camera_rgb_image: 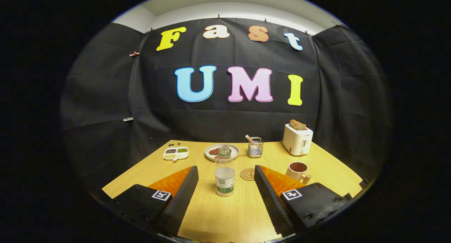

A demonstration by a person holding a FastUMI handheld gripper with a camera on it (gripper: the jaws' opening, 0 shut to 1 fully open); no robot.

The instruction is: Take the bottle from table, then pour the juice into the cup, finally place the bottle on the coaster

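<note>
Nearest the lens, the gripper (225,172) is seen with its two fingers (185,192) spread wide apart, nothing gripped and nothing touched by either one. Between them, roughly level with the tips, the bottle (224,173) is stood upright on the wooden table (218,218). It's a clear plastic one with no cap on, partly filled with a clear liquid, and a label is wrapped round its lower half. Plenty of gap is left on both sides, so it's not being squeezed at all.

Just beyond the bottle and a bit to the right, the round coaster (247,174) is laid flat on the table, near the right fingertip. Further right, past the right finger, the cup (297,171) is parked upright with its handle turned toward the camera.

Further back, a plate (222,152) with something dark reddish on it is set right behind the bottle. A small divided tray (175,153) is placed left of that, a wire holder (255,147) to the right of the plate, and a toaster (297,139) with bread poking out is found at the far right, close to the wall.
</note>
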